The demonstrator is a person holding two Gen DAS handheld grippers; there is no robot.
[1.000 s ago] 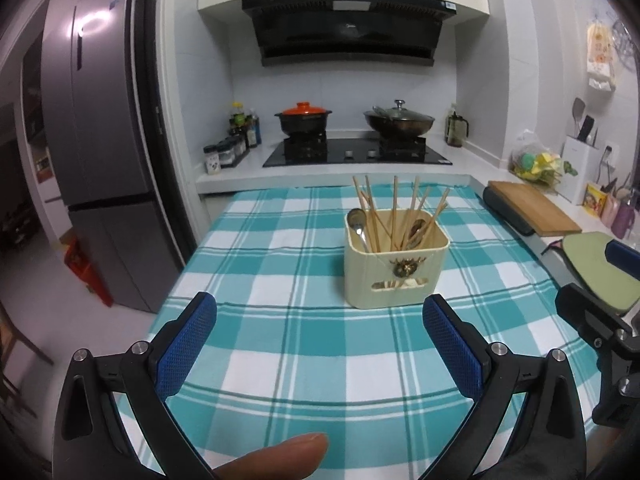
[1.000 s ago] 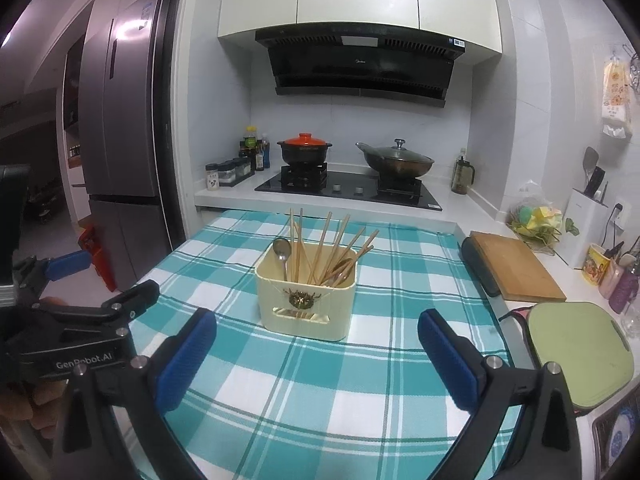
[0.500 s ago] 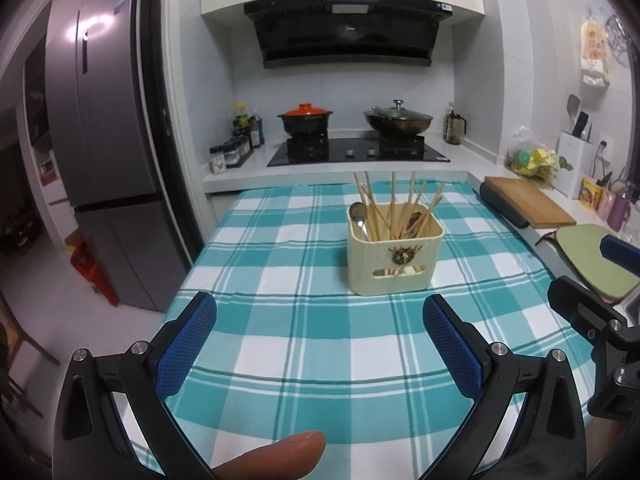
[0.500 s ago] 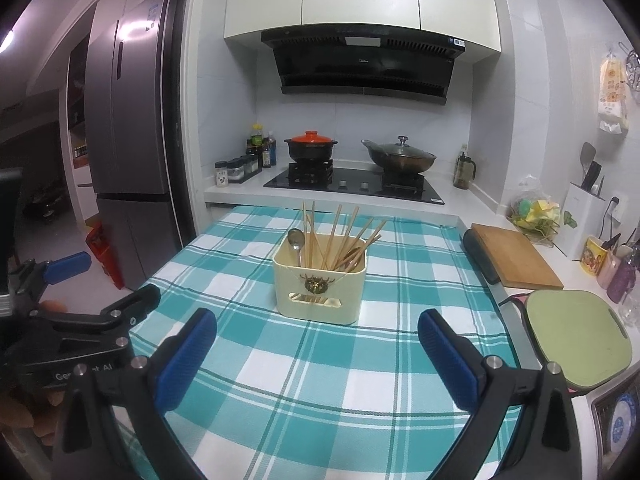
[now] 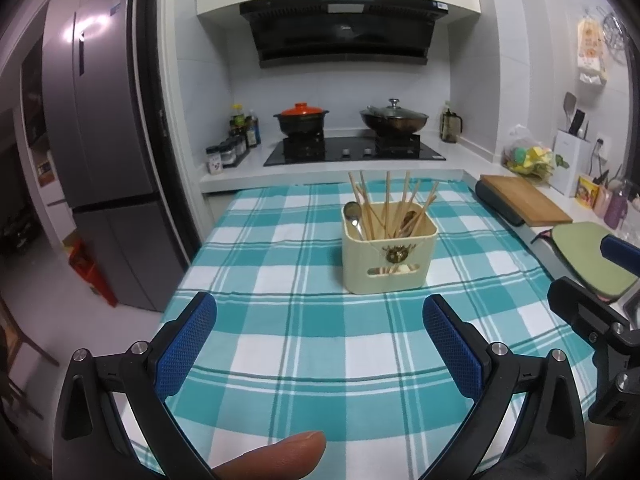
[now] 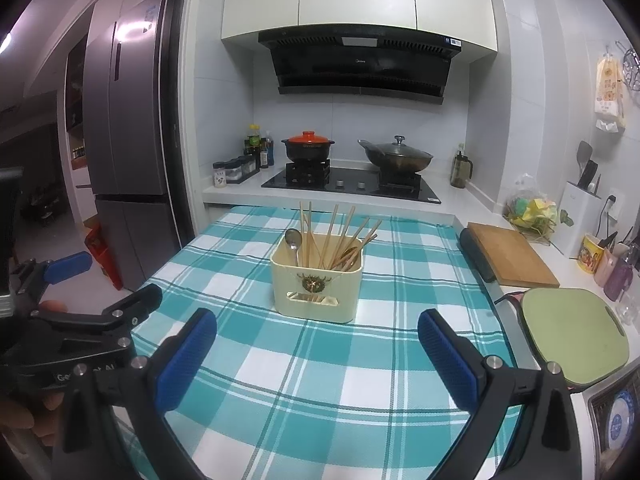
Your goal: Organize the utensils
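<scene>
Grey steel of a tall fridge [image 5: 100, 128] is being seen at the far left, beside the counter [image 5: 280, 320], which is being covered by a teal and white checked cloth [image 5: 304, 264]. Near the left edge of the cloth the left tongs [image 5: 320, 344] are being held above it; they are spread wide and nothing is being pinched between the blue pads [image 5: 186, 344]. A fingertip [image 5: 276, 456] is showing at the bottom edge under them. Toward the middle of the cloth, well apart from both tongs, a cream utensil holder [image 5: 388, 256] is standing upright. Wooden chopsticks [image 5: 387, 208] are leaning inside it, and a metal spoon [image 5: 353, 214] is resting in its left side with the bowl up. Further right the right tongs [image 6: 318, 348] are being held over the cloth, also spread open and empty. Behind, two pots [image 6: 308, 146] are sitting on a black stove [image 6: 352, 186]. At the right side a wooden cutting board [image 6: 510, 254] and a green board [image 6: 572, 334] are lying beside the cloth.
</scene>
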